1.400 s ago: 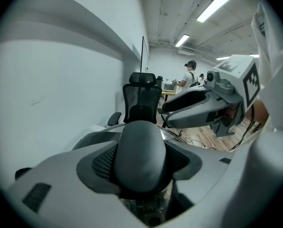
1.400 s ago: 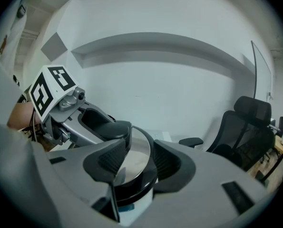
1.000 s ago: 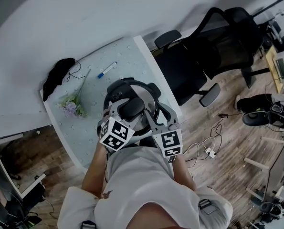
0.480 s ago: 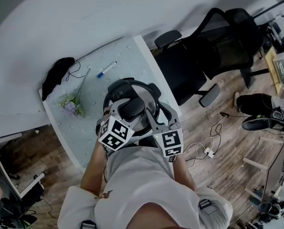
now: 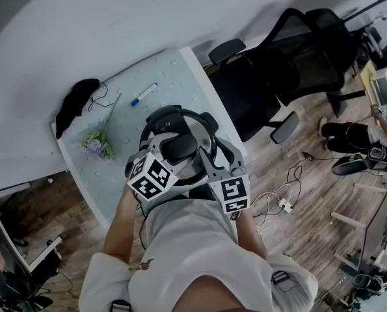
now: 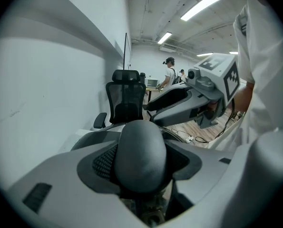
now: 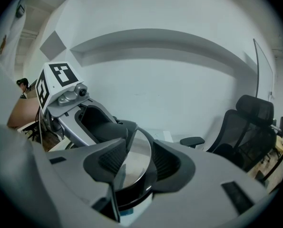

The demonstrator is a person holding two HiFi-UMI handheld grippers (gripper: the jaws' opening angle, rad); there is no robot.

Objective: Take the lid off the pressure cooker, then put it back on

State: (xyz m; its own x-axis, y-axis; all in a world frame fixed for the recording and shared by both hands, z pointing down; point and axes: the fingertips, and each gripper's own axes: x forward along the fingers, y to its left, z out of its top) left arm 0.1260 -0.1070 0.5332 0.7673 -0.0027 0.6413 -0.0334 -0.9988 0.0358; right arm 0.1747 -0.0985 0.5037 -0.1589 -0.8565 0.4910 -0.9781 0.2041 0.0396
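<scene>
The pressure cooker (image 5: 155,123) stands on the pale table (image 5: 180,77) with its steel lid on, close to the near edge. My left gripper (image 5: 175,151) comes in from the near left, and its pads press on the dark rounded lid handle (image 6: 142,156) at the lid's centre. My right gripper (image 5: 203,151) reaches in from the near right. In the right gripper view its jaws hold the cooker's edge, with the shiny lid (image 7: 134,160) and its black rim between the pads. The lid looks seated on the pot.
A blue-capped marker (image 5: 144,95), a small bunch of flowers (image 5: 99,145) and a black bundle with a cord (image 5: 76,104) lie on the table's far part. A black office chair (image 5: 271,77) stands right of the table. Cables (image 5: 281,205) lie on the wooden floor.
The left gripper's marker cube has rolled and shifted a little to the left while its jaws stay on the lid handle. The right gripper and the cooker have not moved.
</scene>
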